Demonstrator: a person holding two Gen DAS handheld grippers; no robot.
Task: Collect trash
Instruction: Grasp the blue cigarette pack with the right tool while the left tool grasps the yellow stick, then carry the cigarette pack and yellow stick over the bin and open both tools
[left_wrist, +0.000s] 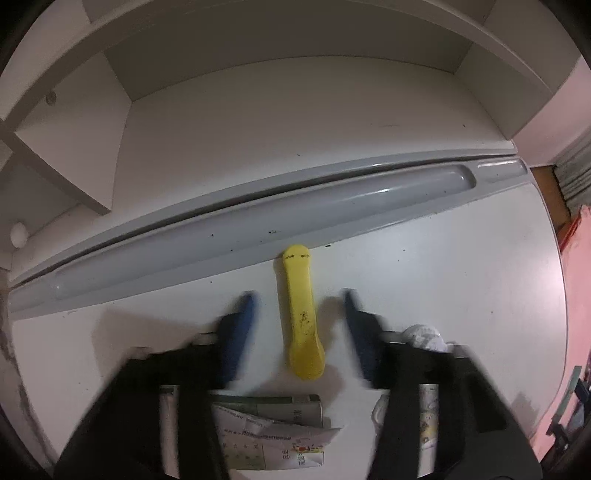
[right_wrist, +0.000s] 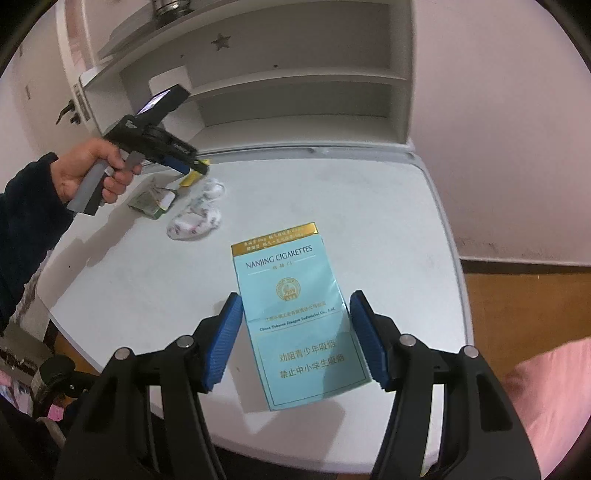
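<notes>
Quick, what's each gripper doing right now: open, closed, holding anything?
Left gripper: open, straddling the yellow plastic piece, not gripping it.
Right gripper: closed on the cigarette pack.

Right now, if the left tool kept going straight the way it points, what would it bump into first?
Probably the yellow spoon. It lies on the white table right between the left tool fingers, which look apart and not yet touching it, though they are blurred.

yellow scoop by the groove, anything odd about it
The yellow scoop lies flat between the open left tongs, untouched. Dark specks on its handle and tip make it look dirty; similar specks dot the grey groove behind.
</notes>
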